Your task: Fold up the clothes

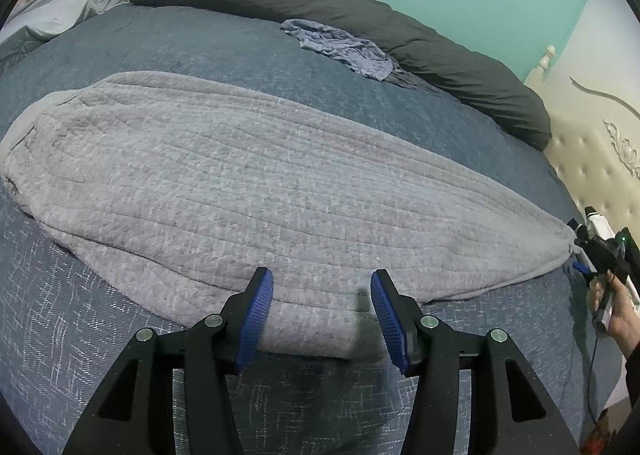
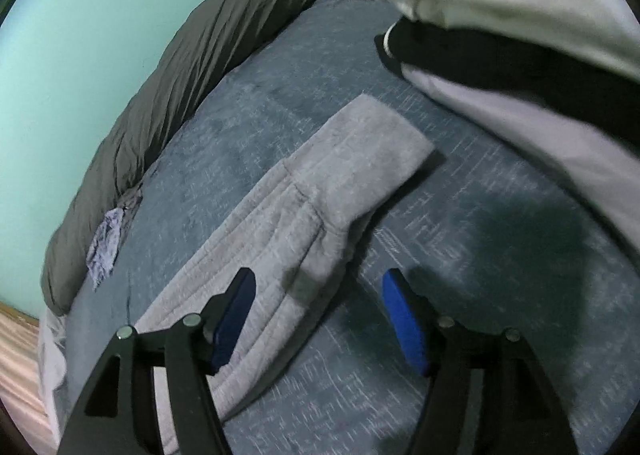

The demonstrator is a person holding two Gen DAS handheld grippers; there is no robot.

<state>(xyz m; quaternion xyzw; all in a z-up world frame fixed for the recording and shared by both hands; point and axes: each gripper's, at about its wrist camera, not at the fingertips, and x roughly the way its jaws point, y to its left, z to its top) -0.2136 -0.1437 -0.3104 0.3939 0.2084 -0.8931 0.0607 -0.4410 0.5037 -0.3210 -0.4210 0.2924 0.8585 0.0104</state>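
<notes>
A grey ribbed fleece garment [image 1: 240, 183] lies spread flat across the blue bedspread [image 1: 100, 335]. My left gripper [image 1: 321, 275] stands open at the garment's near folded edge, which lies between the blue pads. The garment's right tip ends beside my right gripper [image 1: 588, 251], held in a hand at the right edge. In the right wrist view a narrow end of the garment [image 2: 320, 191] runs under my right gripper [image 2: 319, 275]. That gripper is open and holds nothing, its left finger over the cloth and its right finger over the bedspread [image 2: 460, 295].
A dark grey rolled duvet [image 1: 320, 11] lines the bed's far side against a teal wall. A crumpled blue cloth [image 1: 340, 47] lies by it. A cream tufted headboard [image 1: 592, 143] stands at the right. Black-and-white clothing [image 2: 520, 15] fills the right wrist view's upper right.
</notes>
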